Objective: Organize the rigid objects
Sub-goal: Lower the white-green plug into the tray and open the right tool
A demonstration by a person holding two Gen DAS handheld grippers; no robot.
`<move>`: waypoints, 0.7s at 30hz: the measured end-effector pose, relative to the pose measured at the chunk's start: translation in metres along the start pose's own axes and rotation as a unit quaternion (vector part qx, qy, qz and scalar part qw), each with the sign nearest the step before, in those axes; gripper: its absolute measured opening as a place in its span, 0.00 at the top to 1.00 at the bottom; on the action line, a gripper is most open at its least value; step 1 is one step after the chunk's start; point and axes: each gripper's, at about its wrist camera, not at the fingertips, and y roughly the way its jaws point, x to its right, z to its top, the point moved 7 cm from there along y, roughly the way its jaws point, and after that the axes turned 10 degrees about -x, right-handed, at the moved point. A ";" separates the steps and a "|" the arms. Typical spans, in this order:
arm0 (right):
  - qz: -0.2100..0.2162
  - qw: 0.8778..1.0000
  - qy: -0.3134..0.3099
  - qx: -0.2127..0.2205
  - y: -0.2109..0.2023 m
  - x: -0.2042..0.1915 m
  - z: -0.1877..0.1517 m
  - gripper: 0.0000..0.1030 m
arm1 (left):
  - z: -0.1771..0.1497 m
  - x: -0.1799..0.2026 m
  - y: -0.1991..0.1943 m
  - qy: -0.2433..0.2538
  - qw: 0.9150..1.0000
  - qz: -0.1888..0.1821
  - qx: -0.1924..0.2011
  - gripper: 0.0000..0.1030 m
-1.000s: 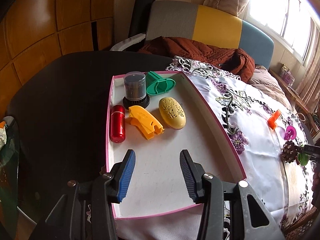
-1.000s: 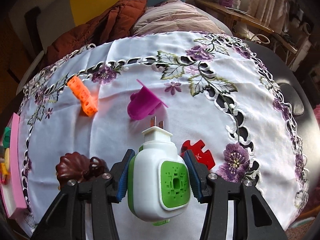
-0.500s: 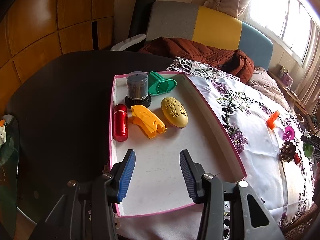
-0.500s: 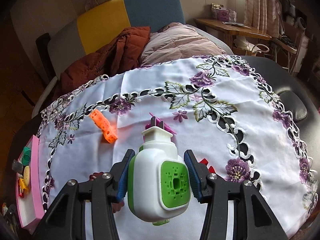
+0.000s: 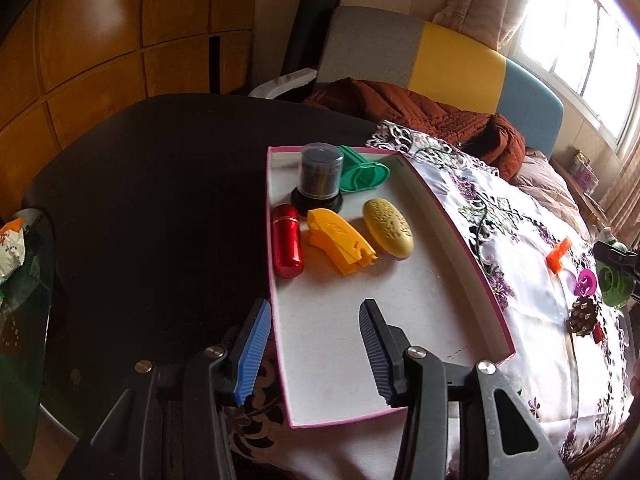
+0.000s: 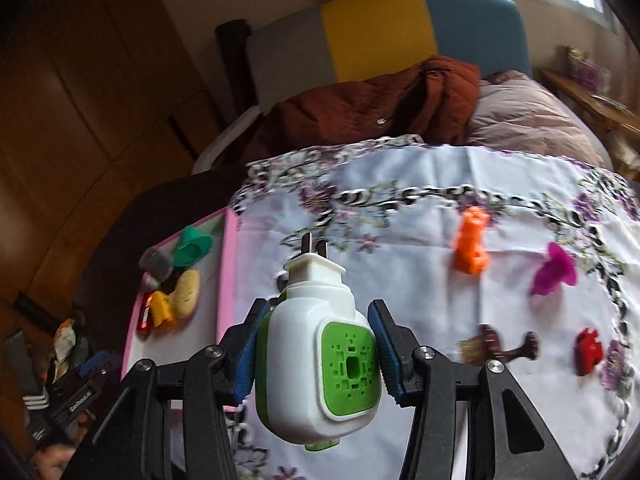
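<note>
Right gripper point(image 6: 316, 344) clamped on white-and-green plug point(image 6: 320, 356), both pads against its sides, prongs pointing away; plug held in the air above the cloth point(image 6: 400, 272), just beside the tray's right wall

Left gripper point(image 5: 316, 344) jaws apart, nothing between them, hanging over the tray's near left corner

Tray point(image 5: 460, 236), pink-rimmed, white floor, sits at the cloth's left edge. Far end holds: dark canister point(image 5: 320, 178) and green piece point(image 5: 364, 174) at the far edge; red cylinder point(image 5: 287, 240) along the left wall, orange curved piece point(image 5: 340, 244) beside it, yellow oval point(image 5: 388, 234) next right. Near half of tray floor bare

Loose on the cloth, right of tray: orange block point(image 6: 472, 244), magenta piece point(image 6: 554, 270), brown pinecone point(image 5: 582, 316), red puzzle piece point(image 6: 588, 350). Right-wrist view is motion-blurred, so small details are unclear
</note>
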 end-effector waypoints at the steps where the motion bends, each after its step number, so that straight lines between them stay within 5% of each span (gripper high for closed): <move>1: 0.014 1.000 -0.016 -0.009 0.007 -0.019 -0.001 0.50 | 0.000 -0.003 -0.001 -0.003 1.000 0.001 0.001 0.55; 9: 0.042 0.990 -0.111 -0.075 0.075 -0.125 -0.020 0.50 | -0.003 -0.026 -0.001 -0.028 1.000 0.003 -0.002 0.55; 21: -0.040 0.985 -0.128 -0.107 0.153 -0.131 -0.023 0.52 | -0.008 -0.039 0.007 -0.042 0.999 0.000 -0.011 0.55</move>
